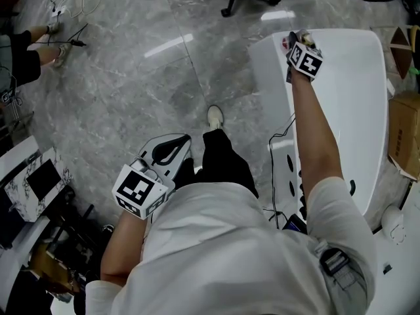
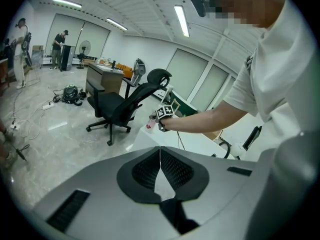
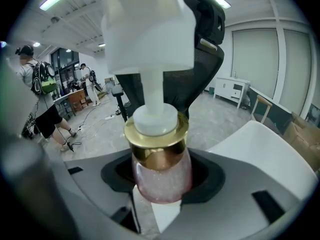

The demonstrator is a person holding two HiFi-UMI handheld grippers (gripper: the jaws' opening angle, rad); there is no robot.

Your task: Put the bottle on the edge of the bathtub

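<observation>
A pink bottle point(image 3: 161, 176) with a gold collar and a white pump top stands upright between the jaws of my right gripper point(image 3: 160, 186), which is shut on its body. In the head view that gripper point(image 1: 293, 44) is stretched out over the far left corner of the white bathtub point(image 1: 357, 104), and the bottle point(image 1: 287, 43) shows just past its marker cube. I cannot tell whether the bottle touches the rim. My left gripper point(image 1: 172, 148) hangs low beside my leg, shut and empty, its pads meeting in the left gripper view point(image 2: 160, 151). From there the bottle point(image 2: 149, 126) is small and far off.
A black office chair point(image 2: 125, 104) stands on the grey marble floor beyond the tub. Cables and another person point(image 1: 26, 51) are at the far left. Cardboard boxes point(image 1: 403, 136) sit right of the tub. A black hose point(image 1: 272, 169) runs along the tub's near side.
</observation>
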